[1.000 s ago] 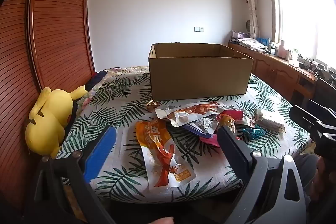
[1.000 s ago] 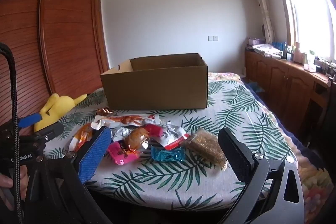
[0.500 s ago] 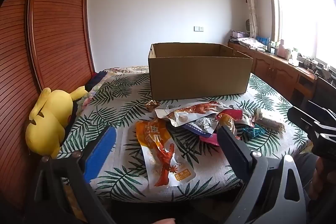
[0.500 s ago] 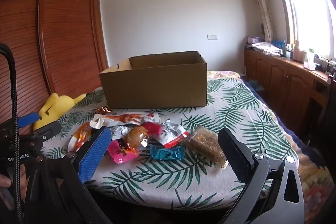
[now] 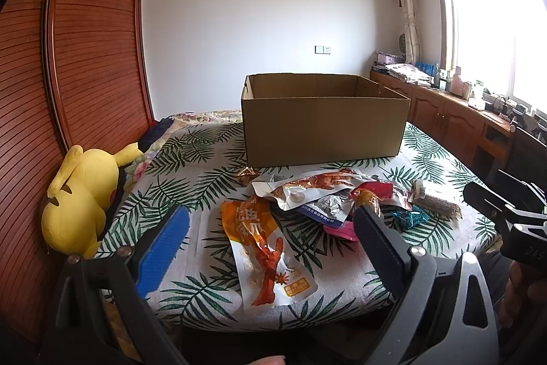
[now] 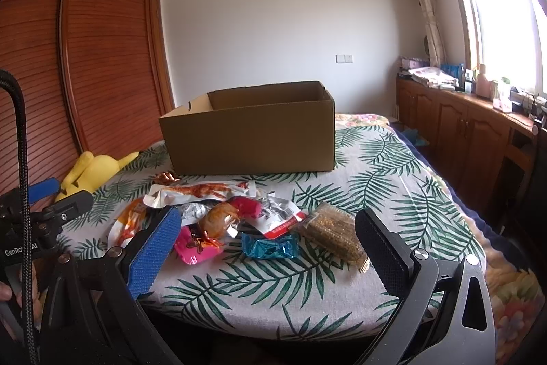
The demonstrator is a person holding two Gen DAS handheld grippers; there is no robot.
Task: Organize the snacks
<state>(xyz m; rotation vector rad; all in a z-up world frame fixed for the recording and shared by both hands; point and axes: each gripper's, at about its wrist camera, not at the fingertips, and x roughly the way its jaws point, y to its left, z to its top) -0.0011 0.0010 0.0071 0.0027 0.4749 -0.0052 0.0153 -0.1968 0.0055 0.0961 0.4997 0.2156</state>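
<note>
Nearly nothing changes: your left gripper [image 5: 270, 235] and right gripper [image 6: 266, 235] stay spread, empty, short of the snack pile [image 6: 218, 211]; cardboard box [image 6: 251, 139] awaits.

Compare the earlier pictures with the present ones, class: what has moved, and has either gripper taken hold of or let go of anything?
Hardly anything. The right gripper has edged slightly toward the snack pile; nothing was gripped or released. The left gripper stays open and empty, and the cardboard box and plush toy lie as before.
</note>
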